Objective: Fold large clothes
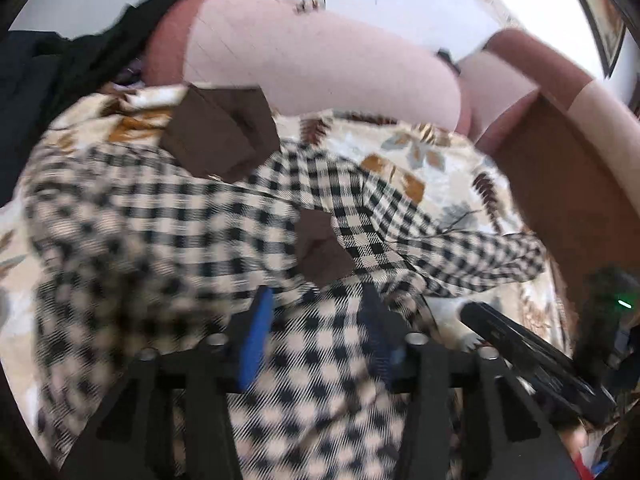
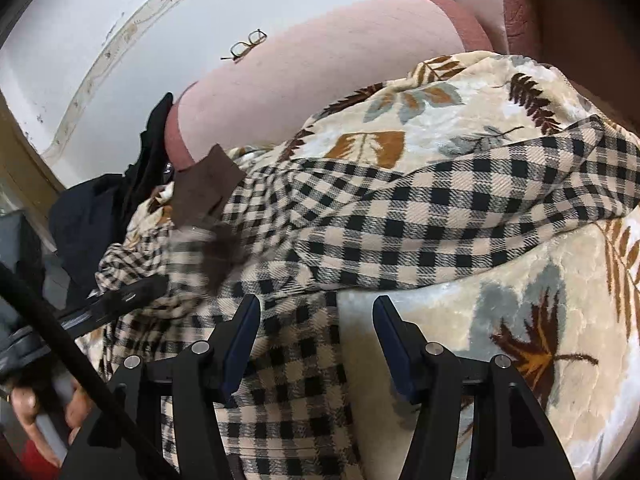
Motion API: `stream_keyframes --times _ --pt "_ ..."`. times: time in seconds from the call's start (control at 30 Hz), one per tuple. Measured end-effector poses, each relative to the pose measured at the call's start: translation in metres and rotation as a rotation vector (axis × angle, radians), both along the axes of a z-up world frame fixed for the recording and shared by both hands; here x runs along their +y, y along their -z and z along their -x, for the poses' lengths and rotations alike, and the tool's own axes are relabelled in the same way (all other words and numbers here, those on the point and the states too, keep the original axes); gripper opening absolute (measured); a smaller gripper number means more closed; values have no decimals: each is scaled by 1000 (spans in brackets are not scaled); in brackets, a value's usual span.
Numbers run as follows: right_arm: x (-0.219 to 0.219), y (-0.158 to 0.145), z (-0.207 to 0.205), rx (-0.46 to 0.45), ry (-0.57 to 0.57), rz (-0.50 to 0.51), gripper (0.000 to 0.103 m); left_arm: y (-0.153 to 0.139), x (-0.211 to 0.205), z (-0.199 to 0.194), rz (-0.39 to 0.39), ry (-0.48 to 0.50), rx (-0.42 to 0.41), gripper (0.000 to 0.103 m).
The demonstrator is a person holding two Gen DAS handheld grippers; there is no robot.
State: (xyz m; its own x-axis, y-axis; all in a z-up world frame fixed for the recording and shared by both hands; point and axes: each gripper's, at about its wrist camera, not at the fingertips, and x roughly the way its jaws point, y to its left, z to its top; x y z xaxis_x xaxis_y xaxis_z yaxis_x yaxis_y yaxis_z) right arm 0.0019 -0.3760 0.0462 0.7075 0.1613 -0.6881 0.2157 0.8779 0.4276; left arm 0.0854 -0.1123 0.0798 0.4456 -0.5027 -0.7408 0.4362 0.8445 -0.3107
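Checked fabric fills the near field of the left wrist view, directly between the blue pads (image 1: 256,340) of the left gripper (image 1: 316,332); the jaws stand wide apart with the cloth lying in the gap, and blur prevents telling whether either pad presses on it. This fabric belongs to a black-and-beige checked garment (image 1: 160,216) with dark brown collar (image 1: 220,132) and a brown patch (image 1: 324,248); it is spread, creased, across a cream blanket with a leaf pattern (image 1: 432,168); one sleeve (image 1: 492,256) extends toward the right gripper's black finger (image 1: 520,344). Behind the blanket sits a pink sofa backrest (image 1: 320,64) with a darker pink arm (image 1: 552,64); dark clothing (image 1: 60,68) is piled at the far left.

Right wrist view: the right gripper (image 2: 316,340) hovers over the garment's edge (image 2: 296,356); its jaws are wide apart and grip nothing; the left pad is over checked cloth, the right pad over bare blanket (image 2: 520,320). A checked sleeve (image 2: 500,200) lies diagonally across the blanket. Spectacles (image 2: 246,44) rest on top of the backrest (image 2: 320,52). The left gripper's finger (image 2: 128,296) touches bunched cloth at the left.
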Motion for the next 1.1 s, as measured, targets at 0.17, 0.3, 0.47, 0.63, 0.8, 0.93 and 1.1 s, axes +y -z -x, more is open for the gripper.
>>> stream_keyframes --times 0.17,0.3,0.47,0.63,0.8,0.93,1.1 --pt "19 -2 4 -30 -63 -17 63 -18 82 26 -131 -178 -112 69" --pt "39 -10 -1 -58 -105 -12 63 18 140 24 -340 -345 -46 64" --pt "68 -19 -54 -36 -157 107 68 68 200 10 -404 -487 107 52" --pt "92 11 -122 134 -158 216 69 71 230 9 -378 -515 85 58" --pt "97 25 -140 219 -211 233 7 73 232 12 -365 -504 69 59" --pt "70 29 -139 276 -78 356 7 73 231 11 -364 -509 67 59" --pt "66 21 -133 268 -37 471 18 74 228 12 -385 -514 57 60"
